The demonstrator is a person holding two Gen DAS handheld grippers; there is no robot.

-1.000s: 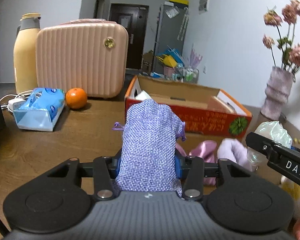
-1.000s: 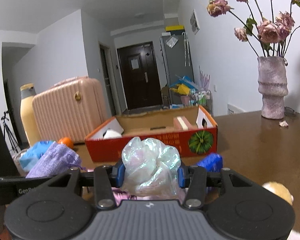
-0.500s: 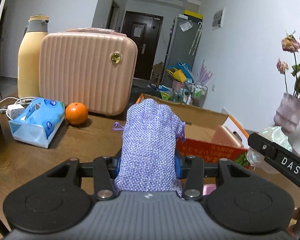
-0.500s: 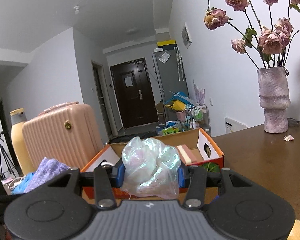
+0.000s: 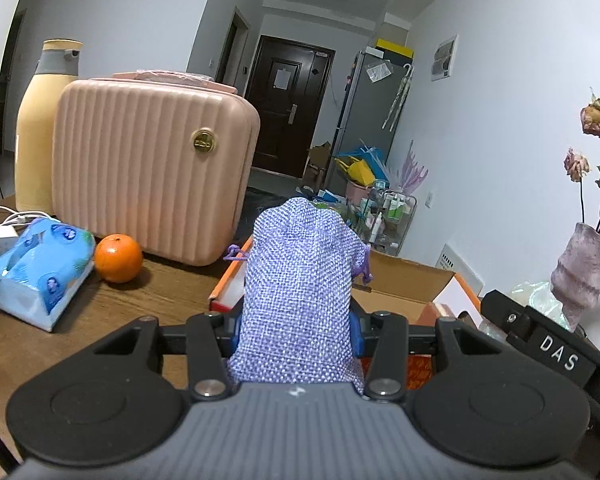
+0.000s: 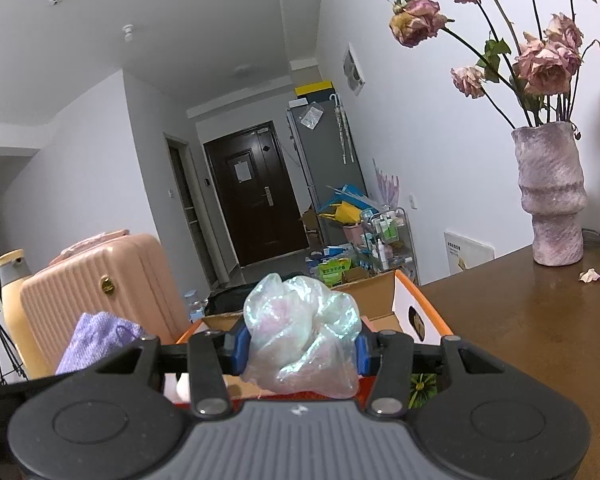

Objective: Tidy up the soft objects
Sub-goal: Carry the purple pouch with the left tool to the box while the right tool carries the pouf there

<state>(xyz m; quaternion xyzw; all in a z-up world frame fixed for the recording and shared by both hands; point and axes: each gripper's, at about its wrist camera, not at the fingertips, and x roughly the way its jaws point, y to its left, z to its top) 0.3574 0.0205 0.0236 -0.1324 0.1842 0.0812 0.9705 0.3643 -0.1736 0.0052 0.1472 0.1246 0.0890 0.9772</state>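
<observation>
With both tools raised over the brown table [image 5: 100, 320], we see each one carrying a soft item. Our left gripper [image 5: 298, 326] pinches a purple mesh pouch [image 5: 300, 292] between its blue pads, pouch standing upright, drawstring loops hanging at both sides near its top. Our right gripper [image 6: 300, 350] clamps an iridescent plastic bag [image 6: 300, 332], crumpled, bulging above and below the pads.

Just past both grippers sits the orange cardboard box [image 5: 404, 288], open top, flaps up; in the right wrist view we see its white end panel with a hand hole [image 6: 414, 316]. We can't tell its contents, mostly hidden behind the held items.

In the left wrist view: pink ribbed suitcase [image 5: 152, 168] upright on the table, a yellow bottle [image 5: 40, 128] behind it, an orange [image 5: 118, 258] just in front of the suitcase, a blue tissue pack [image 5: 36, 268] beside the orange, and a white charger with cable [image 5: 2, 234] at the far left. A pink vase [image 6: 550, 196] with dried roses [image 6: 540, 60] stands on the table to the right, with a fallen petal [image 6: 589, 276] near its base. The right tool's side, marked DAS [image 5: 556, 354], shows at the left view's right edge, and the pouch shows at lower left in the right view.
</observation>
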